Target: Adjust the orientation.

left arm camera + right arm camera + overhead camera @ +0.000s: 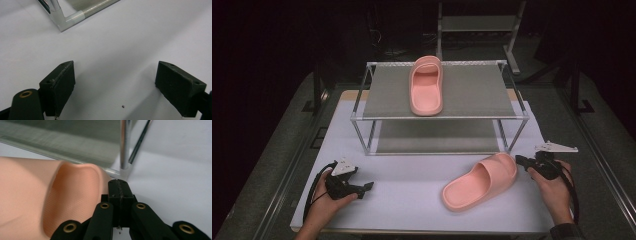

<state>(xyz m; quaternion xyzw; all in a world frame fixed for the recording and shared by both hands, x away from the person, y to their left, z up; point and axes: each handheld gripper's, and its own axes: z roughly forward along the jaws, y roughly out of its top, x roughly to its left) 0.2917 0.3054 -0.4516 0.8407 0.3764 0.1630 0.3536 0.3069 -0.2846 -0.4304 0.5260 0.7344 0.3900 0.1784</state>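
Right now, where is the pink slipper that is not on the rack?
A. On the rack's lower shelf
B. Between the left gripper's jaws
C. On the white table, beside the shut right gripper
C: the slipper lies on the white table, by the right gripper, whose jaws are pressed together.

Bright table amid dark surroundings; close gripper views slightly blurred.

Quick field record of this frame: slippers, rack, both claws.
slipper on table: pink slide, lying on the white table, toe end toward the right claw
slipper on rack: matching pink slide on the top shelf of the metal rack
left claw: jaws open, nothing between them, over bare table
right claw: jaws shut, empty, beside the toe opening of the table slipper
lower shelf: nothing on it that shows
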